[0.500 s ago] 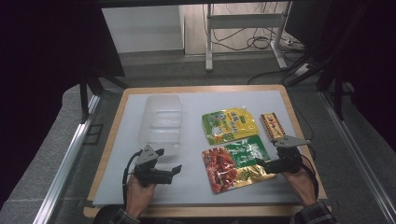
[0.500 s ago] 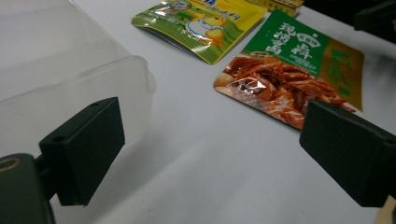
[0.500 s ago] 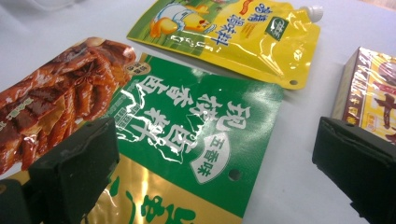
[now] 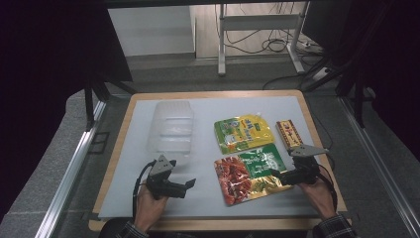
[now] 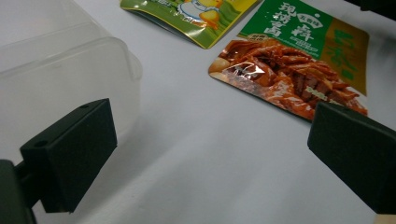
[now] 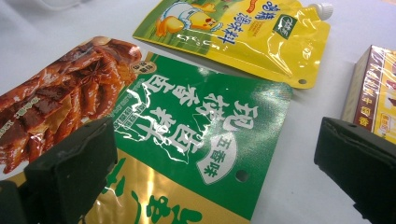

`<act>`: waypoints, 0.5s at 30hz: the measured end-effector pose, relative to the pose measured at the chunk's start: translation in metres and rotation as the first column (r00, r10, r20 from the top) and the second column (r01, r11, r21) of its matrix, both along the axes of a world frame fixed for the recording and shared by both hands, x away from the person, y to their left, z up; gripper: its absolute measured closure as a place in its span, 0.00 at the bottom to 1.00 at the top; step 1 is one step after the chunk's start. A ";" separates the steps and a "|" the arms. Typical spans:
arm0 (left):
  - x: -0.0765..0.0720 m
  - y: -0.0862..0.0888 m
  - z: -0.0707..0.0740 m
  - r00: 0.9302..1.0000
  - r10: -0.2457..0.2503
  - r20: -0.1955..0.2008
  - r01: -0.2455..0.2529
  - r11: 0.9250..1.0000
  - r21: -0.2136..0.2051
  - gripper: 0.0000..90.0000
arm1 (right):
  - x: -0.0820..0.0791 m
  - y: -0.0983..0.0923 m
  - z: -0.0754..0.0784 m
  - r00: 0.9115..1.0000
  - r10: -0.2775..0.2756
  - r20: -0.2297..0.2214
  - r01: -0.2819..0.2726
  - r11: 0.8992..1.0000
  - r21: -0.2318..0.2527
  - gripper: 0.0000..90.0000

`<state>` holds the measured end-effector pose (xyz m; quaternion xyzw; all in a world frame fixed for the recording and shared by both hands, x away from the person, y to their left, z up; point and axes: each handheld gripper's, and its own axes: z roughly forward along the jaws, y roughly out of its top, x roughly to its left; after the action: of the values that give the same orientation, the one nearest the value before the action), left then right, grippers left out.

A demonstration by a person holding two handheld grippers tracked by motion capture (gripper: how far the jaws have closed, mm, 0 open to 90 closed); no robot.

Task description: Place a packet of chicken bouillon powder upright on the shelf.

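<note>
My left gripper (image 4: 189, 184) rests low over the white mat, open, its jaws pointing right toward a red, green and gold food pouch (image 4: 247, 171). In the left gripper view the gripper (image 5: 210, 154) has bare mat between its jaws, a clear plastic container (image 5: 60, 70) at the left and the pouch (image 5: 299, 65) ahead. My right gripper (image 4: 274, 173) is open at the pouch's right edge, pointing left. In the right gripper view the gripper (image 6: 210, 172) hovers over the pouch's green part (image 6: 187, 130) without touching it.
A yellow spout pouch (image 4: 242, 131) lies behind the food pouch, and a small brown-red box (image 4: 288, 133) lies to its right. The clear container (image 4: 171, 129) stands at the mat's back left. The white mat (image 4: 208, 208) sits on a wooden-edged table (image 4: 213, 94).
</note>
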<state>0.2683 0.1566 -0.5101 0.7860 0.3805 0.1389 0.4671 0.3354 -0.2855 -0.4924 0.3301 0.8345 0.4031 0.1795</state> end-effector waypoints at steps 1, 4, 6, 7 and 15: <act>0.000 -0.001 0.001 1.000 -0.004 -0.006 0.004 1.000 0.005 0.01 | 0.000 0.000 0.000 1.000 0.000 0.000 0.000 1.000 -0.001 0.00; -0.001 -0.004 0.002 1.000 -0.014 -0.014 0.014 1.000 0.014 0.02 | 0.000 0.000 -0.001 1.000 0.000 -0.003 0.000 1.000 -0.003 0.00; -0.001 -0.005 0.004 1.000 -0.019 -0.013 0.019 1.000 0.012 0.02 | 0.000 0.000 -0.001 1.000 -0.001 -0.002 0.001 1.000 -0.003 0.00; -0.002 -0.006 0.005 1.000 -0.025 -0.010 0.026 1.000 0.018 0.02 | 0.000 0.000 -0.001 1.000 -0.002 -0.002 0.002 1.000 -0.002 0.00; -0.005 -0.021 0.009 0.999 -0.034 -0.002 0.034 0.992 0.119 0.00 | 0.001 0.000 -0.001 1.000 -0.008 -0.004 0.008 1.000 0.010 0.00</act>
<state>0.2629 0.1356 -0.5016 0.8189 0.3581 0.1535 0.4215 0.3359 -0.2852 -0.4933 0.3352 0.8313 0.4060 0.1781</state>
